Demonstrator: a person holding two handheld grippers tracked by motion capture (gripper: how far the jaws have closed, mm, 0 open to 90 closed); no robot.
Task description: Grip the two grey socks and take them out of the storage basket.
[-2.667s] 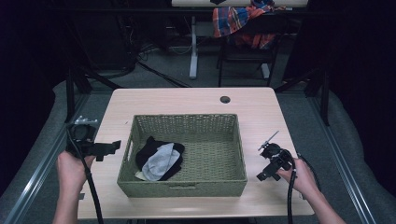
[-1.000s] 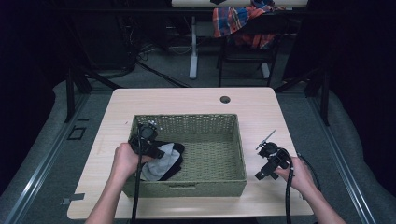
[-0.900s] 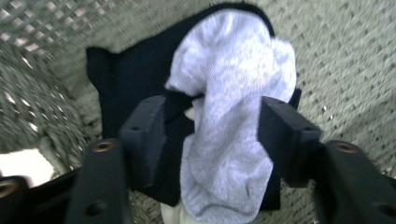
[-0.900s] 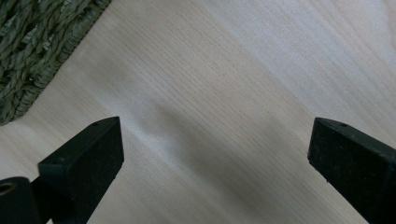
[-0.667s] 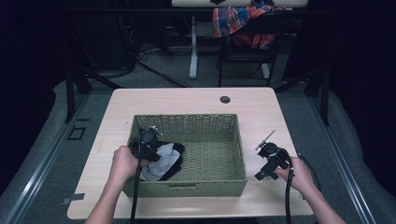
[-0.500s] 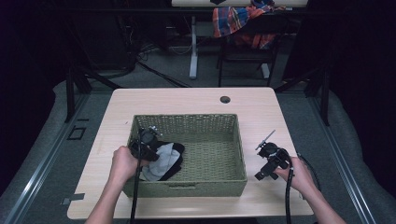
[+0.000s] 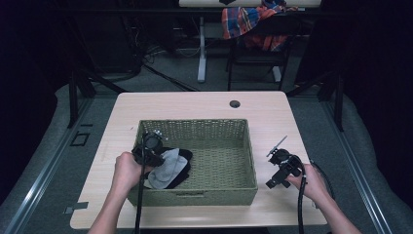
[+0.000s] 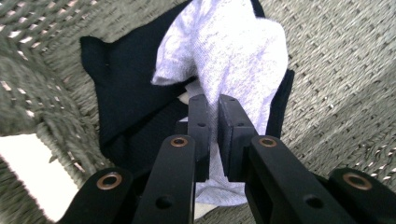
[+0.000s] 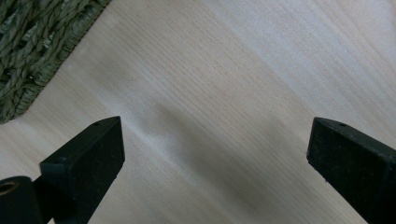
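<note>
Basket (image 7: 195, 195) sits center of high view on table (image 7: 195, 105). Left gripper (image 8: 212, 105), lower left inside it, has just closed its jaws on grey sock (image 8: 233, 60), which lies over black cloth (image 8: 123, 88). Right gripper (image 9: 215, 144) hangs open above bare table, lower right. Tip: lift straight up & slow, so only the sock comes away w/o dragging the cloth.

Pale wooden table (image 7: 195, 105) bearing a woven basket (image 7: 221, 146).
</note>
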